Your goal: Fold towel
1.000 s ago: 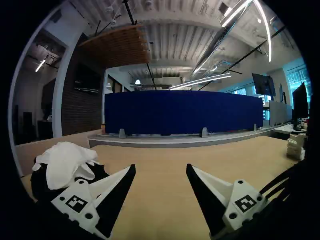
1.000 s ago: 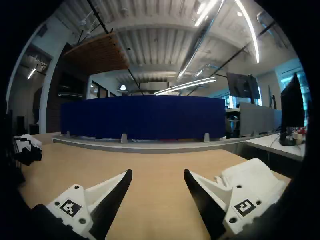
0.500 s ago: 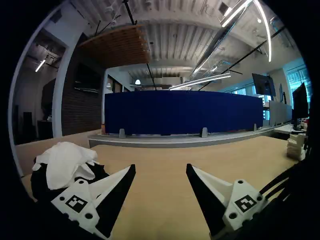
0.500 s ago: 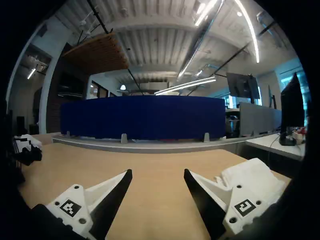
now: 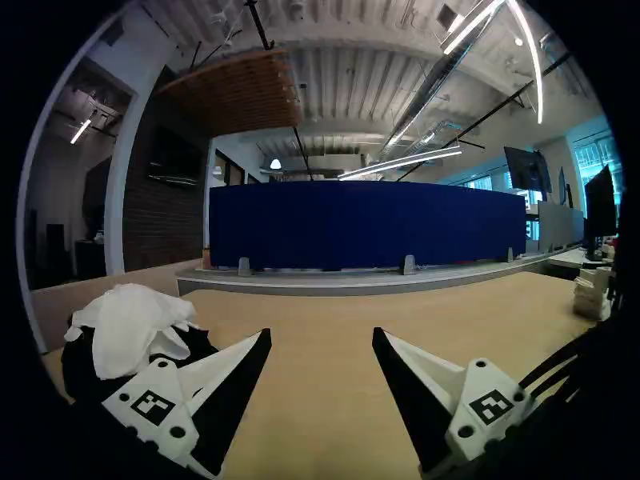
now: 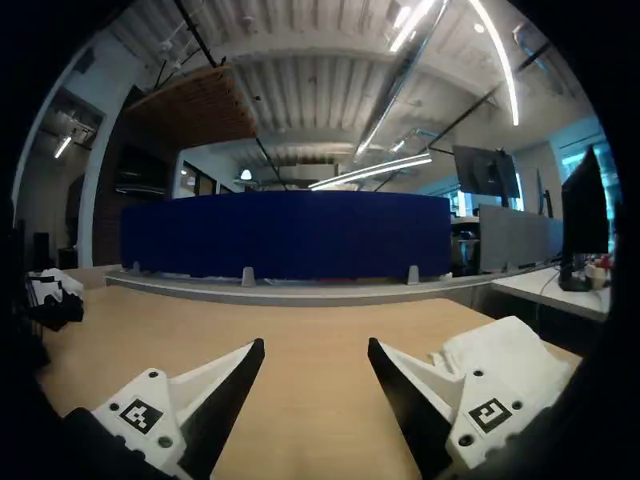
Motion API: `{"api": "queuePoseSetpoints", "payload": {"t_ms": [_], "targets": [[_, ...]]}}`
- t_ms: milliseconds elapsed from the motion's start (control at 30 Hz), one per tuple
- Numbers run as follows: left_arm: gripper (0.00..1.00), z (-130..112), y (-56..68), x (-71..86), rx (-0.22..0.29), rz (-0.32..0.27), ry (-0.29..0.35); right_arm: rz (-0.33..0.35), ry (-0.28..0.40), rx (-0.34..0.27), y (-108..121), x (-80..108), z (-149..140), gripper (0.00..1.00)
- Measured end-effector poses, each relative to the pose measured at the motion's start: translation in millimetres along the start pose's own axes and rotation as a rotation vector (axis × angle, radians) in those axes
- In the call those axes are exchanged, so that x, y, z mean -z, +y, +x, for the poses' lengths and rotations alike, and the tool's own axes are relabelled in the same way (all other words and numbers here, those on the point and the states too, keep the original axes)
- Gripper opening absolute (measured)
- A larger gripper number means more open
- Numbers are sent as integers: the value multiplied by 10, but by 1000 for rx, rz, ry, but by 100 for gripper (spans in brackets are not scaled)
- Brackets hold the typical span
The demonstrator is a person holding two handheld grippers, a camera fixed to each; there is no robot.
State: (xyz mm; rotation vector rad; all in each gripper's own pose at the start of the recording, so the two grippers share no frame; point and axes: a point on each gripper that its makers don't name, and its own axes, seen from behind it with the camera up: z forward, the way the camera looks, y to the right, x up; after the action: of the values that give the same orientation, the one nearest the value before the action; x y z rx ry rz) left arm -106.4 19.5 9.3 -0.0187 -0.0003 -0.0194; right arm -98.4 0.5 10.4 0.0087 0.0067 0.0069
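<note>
While the left gripper (image 5: 321, 330) and the right gripper (image 6: 315, 341) hover low over the wooden table (image 5: 336, 308), nothing has shifted in the last 1 second: both pairs of jaws stay spread wide, holding nothing. A crumpled white towel (image 5: 128, 324) lies on something black (image 5: 202, 342) beside the left gripper's left finger; a neater white towel (image 6: 512, 348) — folded, I think — sits behind the right gripper's right finger.

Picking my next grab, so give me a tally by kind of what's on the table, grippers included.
White towel piles: 2 (crumpled towel, stacked towels)
Black object under the crumpled towel: 1
Grippers, both open: 2 (left gripper, right gripper)
Total: 5
</note>
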Motion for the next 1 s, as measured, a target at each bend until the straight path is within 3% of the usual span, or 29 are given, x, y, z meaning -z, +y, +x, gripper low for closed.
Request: {"api": "queuePoseSetpoints", "payload": {"t_ms": [1000], "targets": [[94, 27, -27, 3, 2, 0, -1, 0, 0, -1, -7, 18, 13, 100]]}}
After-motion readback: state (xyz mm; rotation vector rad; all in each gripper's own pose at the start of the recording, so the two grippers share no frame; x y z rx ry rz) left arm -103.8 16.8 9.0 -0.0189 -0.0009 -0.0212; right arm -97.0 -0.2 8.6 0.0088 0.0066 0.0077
